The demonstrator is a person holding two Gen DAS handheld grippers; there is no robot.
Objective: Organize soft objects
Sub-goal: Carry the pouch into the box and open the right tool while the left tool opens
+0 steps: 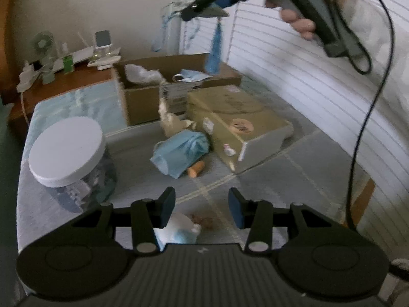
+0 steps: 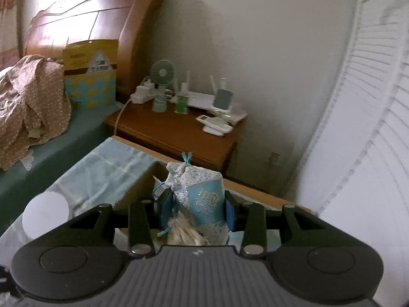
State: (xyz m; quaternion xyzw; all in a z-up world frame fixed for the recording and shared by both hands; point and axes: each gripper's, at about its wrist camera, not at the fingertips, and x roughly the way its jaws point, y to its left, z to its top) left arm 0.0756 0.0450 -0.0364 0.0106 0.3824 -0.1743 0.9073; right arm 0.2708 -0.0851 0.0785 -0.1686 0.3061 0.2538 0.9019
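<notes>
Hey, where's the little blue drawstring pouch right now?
The blue drawstring pouch is clamped in the right gripper, centre of the right wrist view, held up above the open cardboard box.

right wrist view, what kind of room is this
Most likely a bedroom. A carved wooden headboard stands at the head of a bed with crumpled clothing lying on it, and beside it a wooden nightstand carries a small fan and chargers.

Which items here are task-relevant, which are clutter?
Job: blue embroidered fabric pouch in right gripper; crumpled blue cloth; open brown cardboard box.
Clutter: white-lidded clear jar; closed tan carton; small green desk fan.
</notes>
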